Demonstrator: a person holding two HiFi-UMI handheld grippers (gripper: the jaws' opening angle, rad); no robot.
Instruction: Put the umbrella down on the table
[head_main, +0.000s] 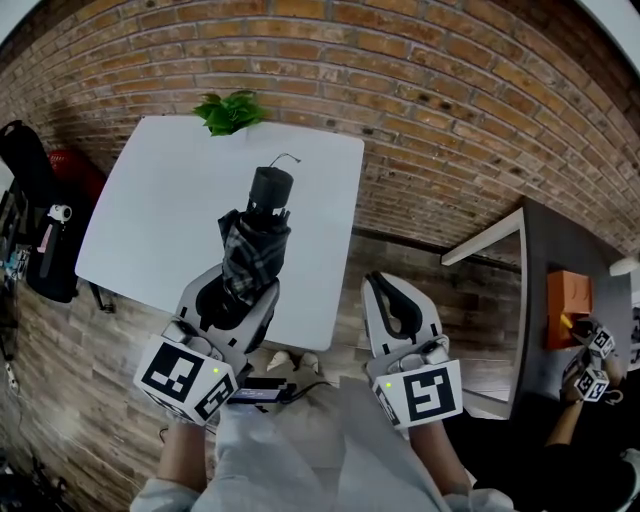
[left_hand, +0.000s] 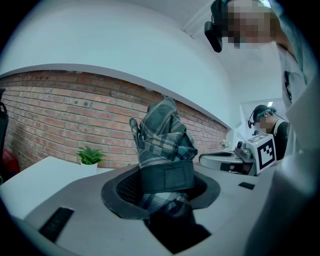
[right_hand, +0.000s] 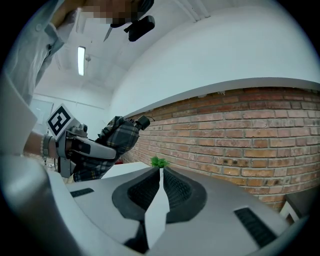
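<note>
Umbrella (head_main: 257, 235), folded and plaid, was clamped in the left gripper (head_main: 238, 292) over the white table's (head_main: 140, 230) near edge; the right gripper (head_main: 392, 300) was closed and empty. Released that close to the edge, it could roll off.

Grey plaid umbrella (head_main: 256, 248), white table (head_main: 165, 210)

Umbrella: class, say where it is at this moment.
In the head view the umbrella sits left of centre, clamped in the left gripper over the table's near edge. Its black handle points toward the plant at the far edge.
</note>
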